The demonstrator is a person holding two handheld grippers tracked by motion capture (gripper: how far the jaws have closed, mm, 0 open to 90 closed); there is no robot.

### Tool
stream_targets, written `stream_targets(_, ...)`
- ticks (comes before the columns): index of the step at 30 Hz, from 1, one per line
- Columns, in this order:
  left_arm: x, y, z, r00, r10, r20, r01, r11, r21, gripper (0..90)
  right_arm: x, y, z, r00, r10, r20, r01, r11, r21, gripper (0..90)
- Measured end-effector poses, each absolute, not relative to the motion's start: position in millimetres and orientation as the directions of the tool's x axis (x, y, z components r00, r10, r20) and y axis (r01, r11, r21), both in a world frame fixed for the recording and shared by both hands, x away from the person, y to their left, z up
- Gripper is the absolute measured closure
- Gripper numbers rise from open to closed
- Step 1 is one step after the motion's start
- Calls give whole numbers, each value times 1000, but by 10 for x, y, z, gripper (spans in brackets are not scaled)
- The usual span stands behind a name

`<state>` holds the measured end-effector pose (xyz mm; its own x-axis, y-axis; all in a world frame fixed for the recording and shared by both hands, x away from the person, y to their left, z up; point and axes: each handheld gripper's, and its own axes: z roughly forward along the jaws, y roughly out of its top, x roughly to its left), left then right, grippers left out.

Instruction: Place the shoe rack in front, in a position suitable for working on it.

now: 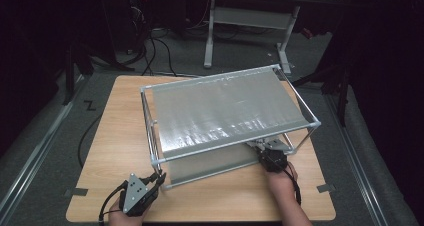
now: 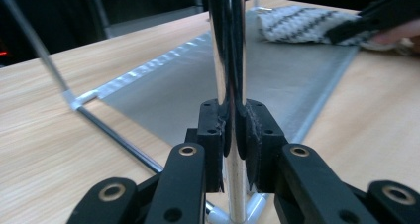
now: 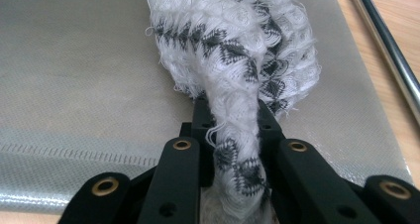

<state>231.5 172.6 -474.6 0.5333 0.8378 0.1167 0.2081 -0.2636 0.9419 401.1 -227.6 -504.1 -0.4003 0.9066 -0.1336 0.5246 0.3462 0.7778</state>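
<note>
Chrome tubing forms a two-shelf rack (image 1: 150, 117) standing on the wooden table (image 1: 115, 136), with grey mesh sheets stretched across its upper and lower levels. At the near left corner, the left gripper (image 2: 233, 127) has its jaws pinched tight on the upright corner post (image 2: 229, 45) of the rack, the pads pressing both sides of the tube. At the near right, the right gripper (image 3: 233, 135) is clamped on a white cloth (image 3: 233, 50) with a black zigzag pattern, bunched and resting on the lower mesh shelf (image 3: 74, 75) just inside the front rail.
</note>
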Motion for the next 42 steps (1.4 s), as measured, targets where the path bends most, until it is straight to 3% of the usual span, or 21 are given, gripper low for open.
stream_targets(9,2234,1515,-4735,596,792,132,178,-290,940,784,3547,-2602,-4861,-377,922,-84,482,273,832,782)
stream_targets(12,2236,1496,-4751,579,810,92,218,-262,940,786,3334,-2681,-4758,-372,925,-74,450,250,857,782)
stream_targets(15,2274,1461,-4739,586,799,135,186,-295,937,785,3201,-2693,-4740,-369,928,-46,443,219,869,782)
stream_targets(29,2283,1334,-4750,607,783,136,173,-298,939,785,3183,-2421,-4852,-437,896,-81,447,294,845,781)
stream_targets(42,2342,967,-4727,663,731,163,142,-337,931,780,2973,-1667,-4924,-628,770,-111,385,432,816,778)
